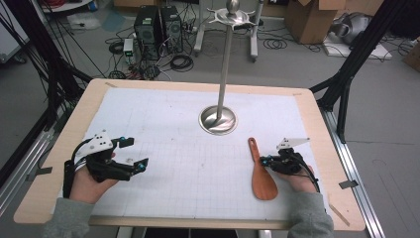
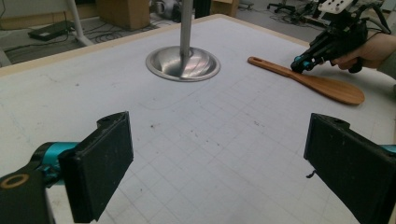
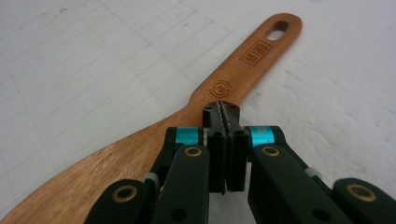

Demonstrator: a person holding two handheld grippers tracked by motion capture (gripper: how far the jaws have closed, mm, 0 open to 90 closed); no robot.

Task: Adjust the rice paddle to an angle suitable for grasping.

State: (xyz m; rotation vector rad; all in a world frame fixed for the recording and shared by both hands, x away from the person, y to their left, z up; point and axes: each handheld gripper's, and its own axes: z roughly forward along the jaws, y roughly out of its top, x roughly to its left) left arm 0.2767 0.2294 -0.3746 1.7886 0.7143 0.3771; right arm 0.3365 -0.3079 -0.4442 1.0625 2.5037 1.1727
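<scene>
The wooden spatula (image 1: 260, 174) lies flat on the white gridded mat (image 1: 198, 163), its broad blade toward the person and its handle, with a hole at the end, pointing away toward the stand's base. The right tool (image 1: 266, 160) sits just beside the handle's neck, on the spatula's right side, with its tip at the wood; in the right gripper view its jaws are pressed together with nothing between them, and the tip (image 3: 223, 112) hangs over the spatula (image 3: 154, 144) where the handle widens into the blade, near a round stamped mark. Whether the tip touches the wood I cannot tell. A hand (image 1: 299, 181) in a grey sleeve holds this tool from the near edge of the surface (image 1: 59, 144). Beyond the right tool, farther from the person and a little to its left, stands a metal stand (image 1: 218, 119) with a round, shiny base and a tall thin pole that carries hooks at the top. Well apart to the left, the left tool (image 1: 134, 152) rests low over the mat in the other hand (image 1: 91, 183), its jaws spread wide and holding nothing; in the left gripper view the two black pads (image 2: 100, 163) stand far apart with bare mat between them, and ahead of them lie the stand's base (image 2: 183, 63), the spatula (image 2: 317, 84) and the right tool (image 2: 303, 64). Past the far edge of the surface the floor holds computer towers (image 1: 158, 25), loose cables and cardboard boxes (image 1: 309, 17).
</scene>
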